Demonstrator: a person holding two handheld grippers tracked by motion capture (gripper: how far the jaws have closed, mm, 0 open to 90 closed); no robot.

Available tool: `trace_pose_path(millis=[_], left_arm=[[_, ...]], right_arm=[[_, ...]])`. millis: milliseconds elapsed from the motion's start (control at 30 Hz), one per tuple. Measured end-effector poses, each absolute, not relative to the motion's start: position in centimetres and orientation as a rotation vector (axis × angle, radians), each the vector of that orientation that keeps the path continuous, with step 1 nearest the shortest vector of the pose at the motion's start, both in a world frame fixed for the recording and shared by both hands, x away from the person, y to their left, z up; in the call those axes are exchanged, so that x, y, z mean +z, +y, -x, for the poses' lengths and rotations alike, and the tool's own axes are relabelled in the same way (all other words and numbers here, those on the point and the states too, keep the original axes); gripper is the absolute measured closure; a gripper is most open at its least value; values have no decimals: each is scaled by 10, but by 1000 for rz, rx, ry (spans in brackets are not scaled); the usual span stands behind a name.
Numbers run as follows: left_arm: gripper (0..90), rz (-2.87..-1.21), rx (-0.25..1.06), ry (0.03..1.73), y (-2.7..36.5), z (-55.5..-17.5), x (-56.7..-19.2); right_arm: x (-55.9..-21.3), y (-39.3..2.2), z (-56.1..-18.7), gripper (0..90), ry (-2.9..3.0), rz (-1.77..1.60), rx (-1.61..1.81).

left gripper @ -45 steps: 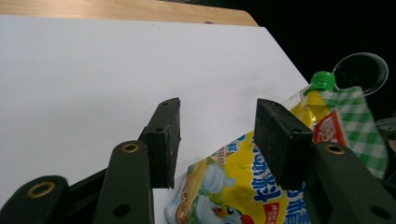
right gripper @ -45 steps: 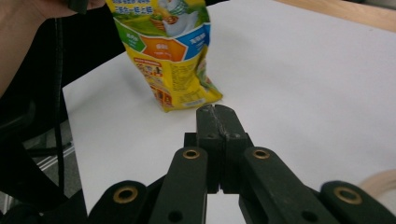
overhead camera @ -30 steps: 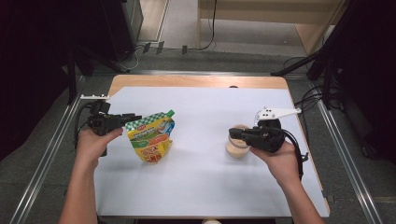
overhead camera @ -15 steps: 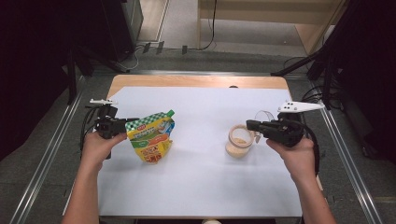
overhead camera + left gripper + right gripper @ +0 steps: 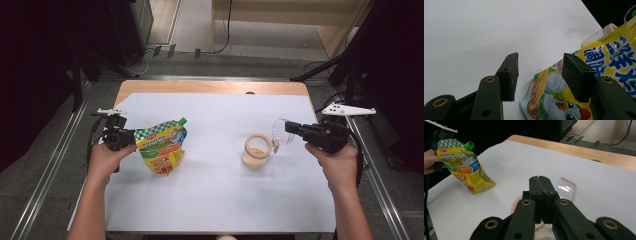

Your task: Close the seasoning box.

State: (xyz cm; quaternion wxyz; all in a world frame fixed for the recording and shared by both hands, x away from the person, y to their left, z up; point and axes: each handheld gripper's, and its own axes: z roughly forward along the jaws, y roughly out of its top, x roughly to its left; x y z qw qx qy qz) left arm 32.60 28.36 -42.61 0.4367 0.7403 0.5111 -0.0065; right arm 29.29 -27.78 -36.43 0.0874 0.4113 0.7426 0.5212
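Observation:
A yellow and green spouted pouch [image 5: 162,150] stands tilted on the white sheet at the left. My left gripper [image 5: 131,136] is at its upper left edge. Its jaws are open in the left gripper view [image 5: 540,72], and the pouch [image 5: 604,57] lies beside and behind the right pad, not pinched. A small glass jar [image 5: 256,152] with pale powder stands right of centre, its clear hinged lid [image 5: 279,132] swung up and open. My right gripper [image 5: 289,128] is shut, its tips [image 5: 540,180] right at the lid [image 5: 565,187]. I see nothing between the pads.
A white sheet [image 5: 210,200] covers the wooden table, whose bare far edge [image 5: 210,87] shows at the back. Metal rails run along both sides of the table. Cables lie on the floor beyond the far edge.
My right gripper has moved right, from over the jar to beside it, and the clear lid has swung open with it. The left gripper and the pouch have kept still.

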Motion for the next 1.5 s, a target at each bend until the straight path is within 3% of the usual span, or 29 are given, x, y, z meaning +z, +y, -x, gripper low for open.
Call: trace_pose_path(millis=[267, 533, 967, 1500], left_arm=[[482, -1839, -12, 1275, 285, -325, -426], [481, -1842, -10, 1280, 285, -326, -427], [481, -1847, -8, 1281, 283, -326, -428], [484, -1854, -7, 1286, 284, -326, -428]], right_arm=[[-367, -302, -295, 900, 2146, -1299, 1542], [-398, -308, -308, 900, 2143, -1407, 1449], [-426, -285, -319, 900, 2239, -1430, 1453], [-424, -257, -314, 900, 2314, -1322, 1455]])
